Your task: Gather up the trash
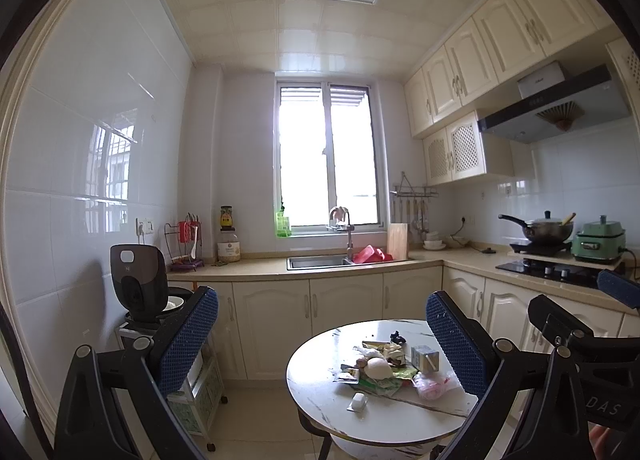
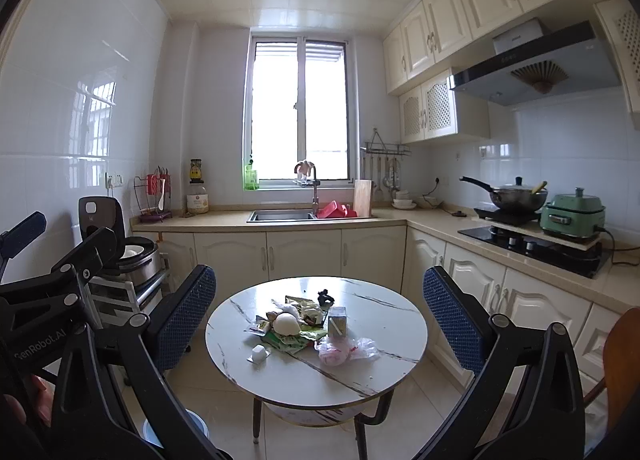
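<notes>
Left wrist view: left gripper (image 1: 320,340) w/ black arms & blue dimpled pads, jaws spread wide, nothing between them, held in the air well short of the round white marble-look table (image 1: 320,404). The trash pile (image 1: 384,372) sits approx. mid-tabletop: a pale rounded lump (image 1: 379,368), green printed wrappers (image 1: 380,384), a small grey carton (image 1: 425,358), a crumpled clear plastic bag w/ pink inside (image 1: 434,384), a small black clip-like item (image 1: 397,337) at the far side. A small white blister pack (image 1: 358,402) lies apart, nearer the camera. Behind: cream counter w/ steel sink (image 1: 320,262), window above it. At the right edge, part of the other gripper's black frame (image 1: 580,340), beside & above the table.

Right wrist view: right gripper (image 2: 320,320), same black arms & blue pads, jaws also wide apart & empty, table framed between them. Trash pile (image 2: 308,324) near the table's middle, blister pack (image 2: 259,353) just left-front of it, plastic bag (image 2: 344,350) at the right-front. Left gripper's frame (image 2: 52,280) shows at the left edge, fingers of a hand (image 2: 36,392) under it. A light blue bin rim (image 2: 196,424) on the floor by the table's left leg. At the right, black wok on a hob (image 2: 516,195) & green cooker (image 2: 572,211) on the counter.
</notes>
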